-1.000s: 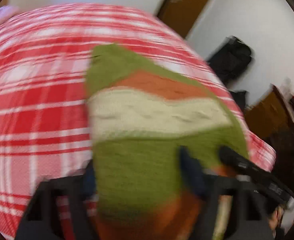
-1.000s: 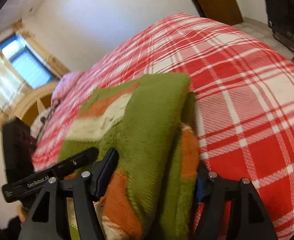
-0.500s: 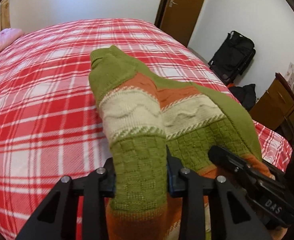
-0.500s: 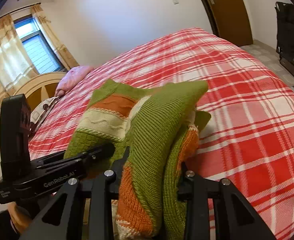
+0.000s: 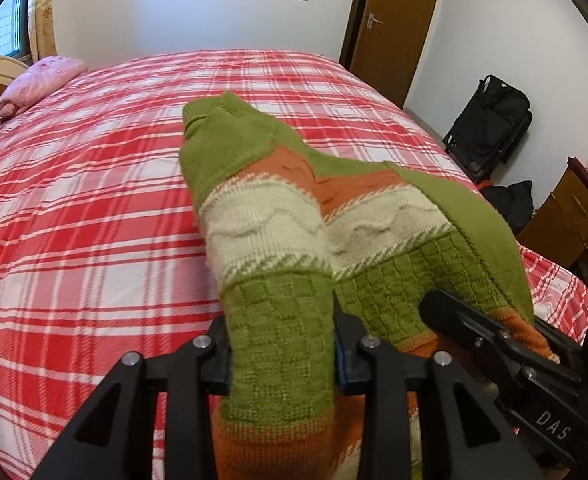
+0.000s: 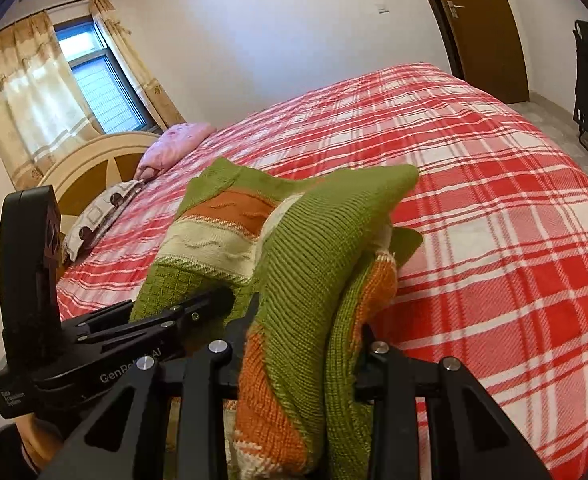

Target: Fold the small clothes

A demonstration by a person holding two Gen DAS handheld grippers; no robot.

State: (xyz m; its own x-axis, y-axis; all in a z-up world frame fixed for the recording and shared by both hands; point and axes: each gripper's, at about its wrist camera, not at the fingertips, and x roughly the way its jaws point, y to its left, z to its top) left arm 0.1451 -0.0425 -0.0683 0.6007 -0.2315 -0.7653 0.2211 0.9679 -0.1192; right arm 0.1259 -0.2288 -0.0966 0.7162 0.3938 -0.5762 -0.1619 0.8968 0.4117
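Note:
A small knitted sweater [image 5: 278,216], green with orange and cream bands, lies on the red plaid bed [image 5: 74,208] near its front edge. My left gripper [image 5: 282,356] is shut on its left hem. My right gripper [image 6: 301,344] is shut on a bunched fold of the same sweater [image 6: 313,248] at its right side. Each gripper shows in the other's view: the right one [image 5: 505,344] at the lower right, the left one [image 6: 150,320] at the lower left. The collar [image 5: 210,110] points away from me.
A pink pillow [image 5: 38,84] and a headboard [image 6: 94,164] are at the bed's far left. A brown door [image 5: 393,28], a black bag [image 5: 489,124] and a wooden cabinet [image 5: 565,216] stand to the right of the bed. A curtained window [image 6: 90,80] is behind.
Both grippers have kept hold of the sweater's near edge. They have pulled back and tilted so more of the room shows, and the sweater now lies more stretched out on the bed.

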